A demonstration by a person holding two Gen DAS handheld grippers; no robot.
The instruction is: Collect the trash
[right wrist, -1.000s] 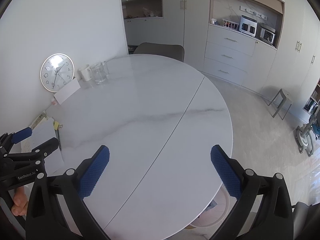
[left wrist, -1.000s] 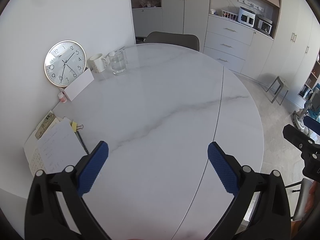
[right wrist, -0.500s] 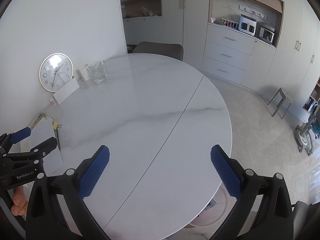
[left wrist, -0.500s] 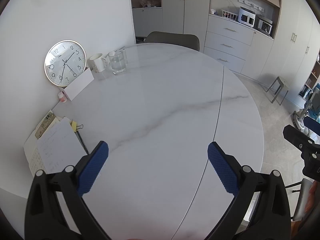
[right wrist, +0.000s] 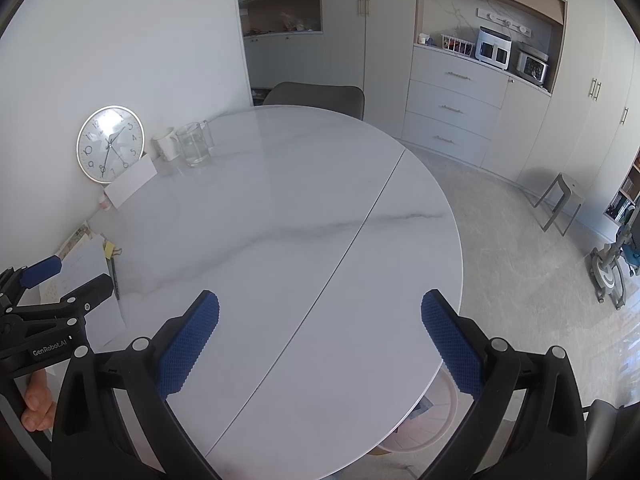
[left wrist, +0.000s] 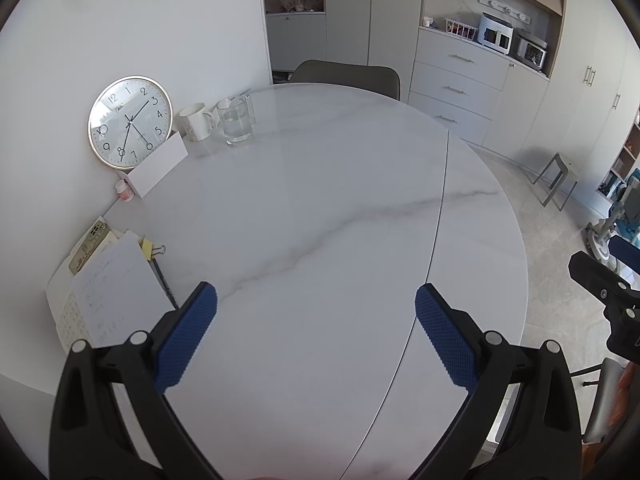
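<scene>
My left gripper (left wrist: 316, 300) is open and empty, held above the near part of a round white marble table (left wrist: 320, 208). My right gripper (right wrist: 320, 308) is open and empty too, above the same table (right wrist: 280, 208) nearer its right edge. The left gripper also shows at the left edge of the right wrist view (right wrist: 60, 284). A white round bin (right wrist: 424, 420) stands on the floor under the table's near right edge. No loose trash shows on the table's middle.
Along the wall stand a clock (left wrist: 130, 122), a white card (left wrist: 158, 168), a mug (left wrist: 196, 122), a glass jug (left wrist: 236, 122) and a small pink bottle (left wrist: 125, 191). Papers (left wrist: 108, 292), a phone (left wrist: 90, 246), a binder clip and a pen lie at the left. A chair (left wrist: 348, 74) stands behind; a stool (left wrist: 558, 178) at right.
The right wrist view has risen and tilted slightly, so the table sits a little lower in it. The left gripper has not visibly moved. Both grippers stay open.
</scene>
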